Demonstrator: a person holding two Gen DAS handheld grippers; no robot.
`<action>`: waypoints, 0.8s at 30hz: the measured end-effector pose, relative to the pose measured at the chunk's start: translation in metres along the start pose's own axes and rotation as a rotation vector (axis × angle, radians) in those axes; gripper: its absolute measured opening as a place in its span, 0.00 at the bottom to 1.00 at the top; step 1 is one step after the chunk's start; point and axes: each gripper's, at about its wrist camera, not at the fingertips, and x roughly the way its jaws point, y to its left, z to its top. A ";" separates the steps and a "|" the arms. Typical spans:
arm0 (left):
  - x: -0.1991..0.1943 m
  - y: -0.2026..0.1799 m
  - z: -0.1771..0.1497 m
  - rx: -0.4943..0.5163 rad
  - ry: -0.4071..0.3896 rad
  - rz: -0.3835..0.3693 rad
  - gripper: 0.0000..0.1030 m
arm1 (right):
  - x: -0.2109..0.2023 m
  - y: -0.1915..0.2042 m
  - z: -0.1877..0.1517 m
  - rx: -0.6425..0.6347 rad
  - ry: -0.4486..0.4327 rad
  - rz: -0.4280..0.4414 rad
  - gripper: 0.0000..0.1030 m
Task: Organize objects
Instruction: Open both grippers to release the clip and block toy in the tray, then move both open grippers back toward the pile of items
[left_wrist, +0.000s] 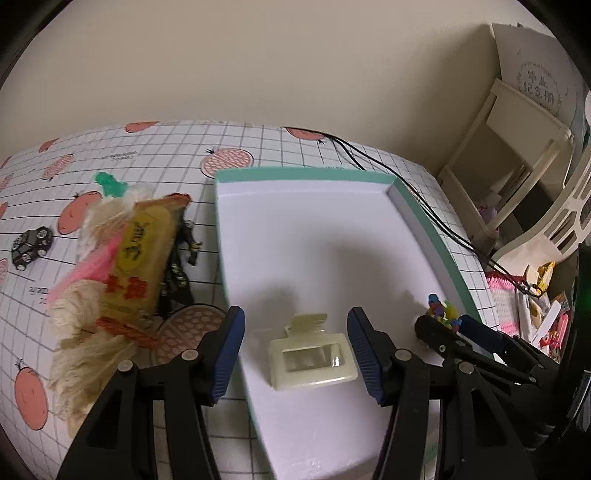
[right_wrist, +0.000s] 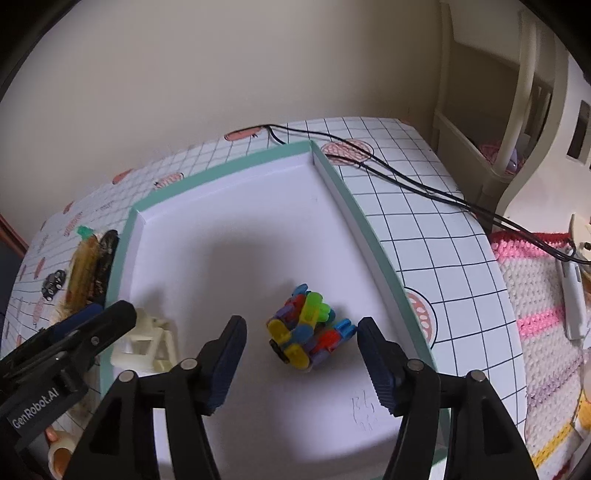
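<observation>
Where toys pile, black figure half-hidden.

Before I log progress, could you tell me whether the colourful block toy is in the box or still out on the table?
In: the block toy lies on the white floor of the box, between the open right gripper fingers.

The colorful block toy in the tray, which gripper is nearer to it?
Right. The right gripper brackets the block toy; the left gripper sits over the cream clip.
</observation>
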 end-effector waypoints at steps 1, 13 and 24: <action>-0.004 0.002 -0.001 -0.003 -0.006 0.001 0.57 | -0.003 0.000 0.000 0.002 -0.004 0.004 0.64; -0.034 0.020 -0.011 -0.042 -0.031 0.050 0.60 | -0.031 -0.009 -0.009 0.020 -0.031 0.024 0.64; -0.038 0.031 -0.012 -0.082 -0.088 0.109 0.93 | -0.027 -0.006 -0.010 0.024 -0.030 0.051 0.77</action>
